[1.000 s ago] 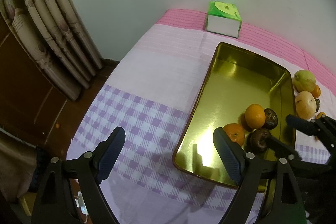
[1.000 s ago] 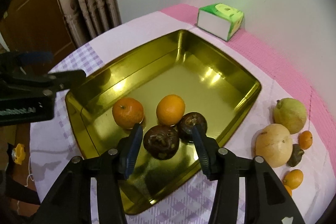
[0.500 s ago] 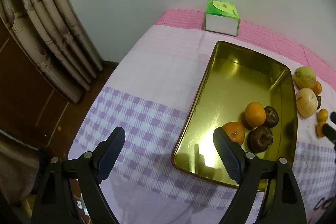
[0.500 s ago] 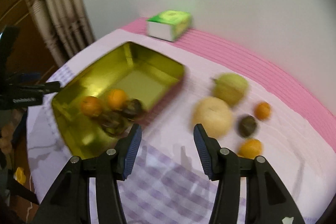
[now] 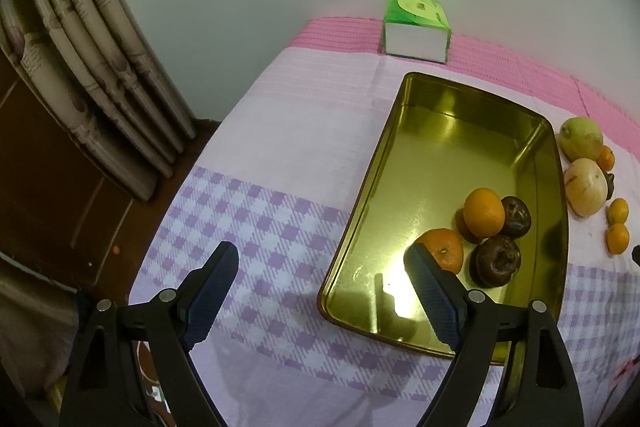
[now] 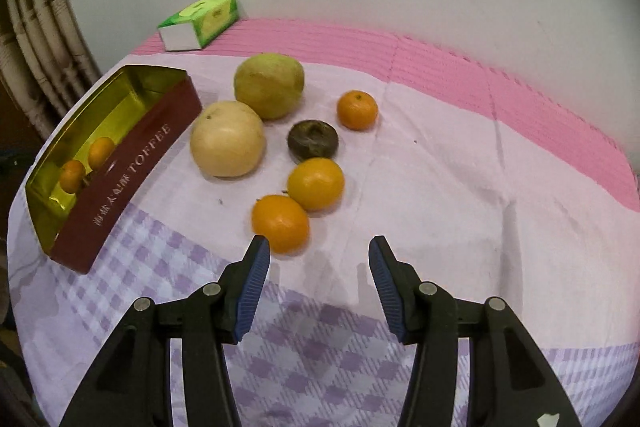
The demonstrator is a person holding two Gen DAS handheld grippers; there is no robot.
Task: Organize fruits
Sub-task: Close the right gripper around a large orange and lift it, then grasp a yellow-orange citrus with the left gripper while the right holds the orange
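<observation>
Four fruits lie inside the gold tin [image 5: 436, 155], which serves as the landmark: two oranges [image 5: 483, 213] and two dark brown fruits [image 5: 497, 261], all bunched at the tin's near end, toward its right wall. The upper orange touches one dark fruit, and the lower orange [image 5: 443, 254] sits just beside the other. The rest of the tin's floor is bare, shiny metal. From the right wrist view the tin's outer wall [image 6: 132, 171] is dark red with the word TOFFEE printed on it.

Six more fruits rest on the cloth to the right of the tin. Nearest the tin is a pale round melon-like fruit [image 6: 227, 139], touching a green-yellow one [image 6: 269, 85] behind it. Farther from the tin sit a dark brown fruit [image 6: 313, 141], a small orange [image 6: 357, 109] behind it, and two larger oranges [image 6: 316, 183] in front, touching each other.

The right gripper [image 6: 318, 261] hovers over the cloth with its jaws spread and nothing between them; its left fingertip [image 6: 260, 251] is just beside the nearest orange [image 6: 281, 223]. The left gripper [image 5: 320, 279] hangs over the tin's near left corner, jaws wide apart and empty.

A green tissue box [image 5: 416, 27] stands beyond the tin's far end, by the wall. The tablecloth [image 5: 280, 131] is pink, white and purple-checked.
</observation>
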